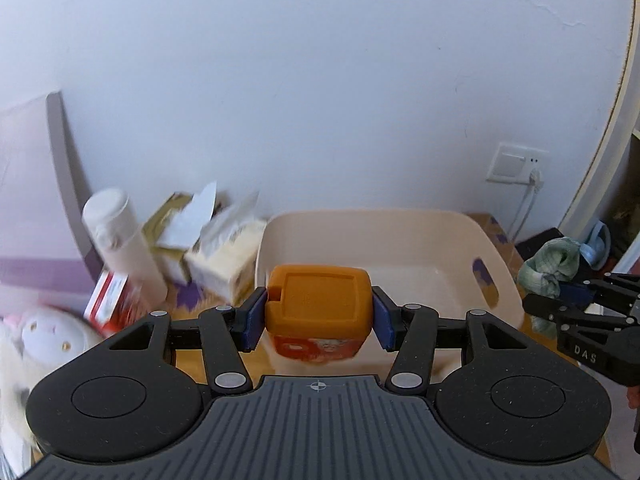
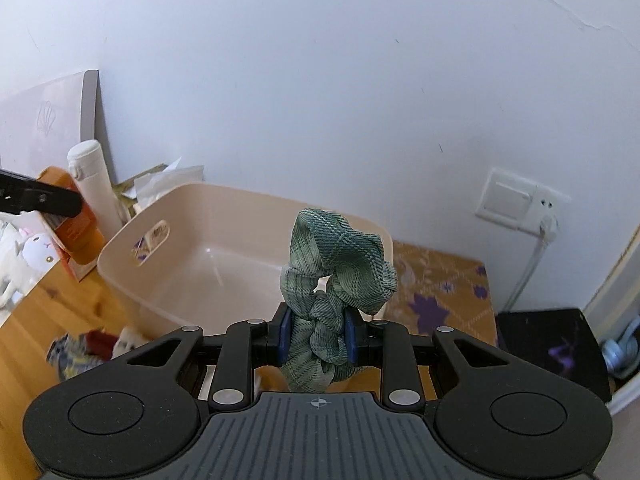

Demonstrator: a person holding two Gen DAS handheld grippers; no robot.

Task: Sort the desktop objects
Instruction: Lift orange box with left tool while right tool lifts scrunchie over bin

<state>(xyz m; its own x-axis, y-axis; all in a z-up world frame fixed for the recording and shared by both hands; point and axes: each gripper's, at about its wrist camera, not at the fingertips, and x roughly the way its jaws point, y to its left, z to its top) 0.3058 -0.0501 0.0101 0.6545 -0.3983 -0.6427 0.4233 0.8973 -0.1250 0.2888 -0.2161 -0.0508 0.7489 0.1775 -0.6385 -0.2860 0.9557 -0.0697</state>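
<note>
My left gripper point(image 1: 318, 318) is shut on an orange-lidded bottle point(image 1: 318, 304), holding it in the air just in front of the cream plastic bin point(image 1: 492, 256). In the right wrist view that bottle point(image 2: 74, 220) shows at the far left, beside the bin point(image 2: 120, 256). My right gripper point(image 2: 316, 338) is shut on a green plaid scrunchie point(image 2: 340, 268), which stands up from the pads in front of the bin's near right corner. The left wrist view catches the scrunchie point(image 1: 550, 266) and the right gripper point(image 1: 580, 300) at the right edge. The bin's inside looks bare.
A white flask point(image 1: 122, 240), tissue boxes point(image 1: 224, 256), a red-and-white box point(image 1: 110, 300) and a plush toy point(image 1: 44, 336) crowd the left. Crumpled small items point(image 2: 86, 346) lie on the wooden table point(image 2: 48, 304). A patterned cloth point(image 2: 440, 288) lies to the right of the bin, under a wall socket point(image 2: 516, 200).
</note>
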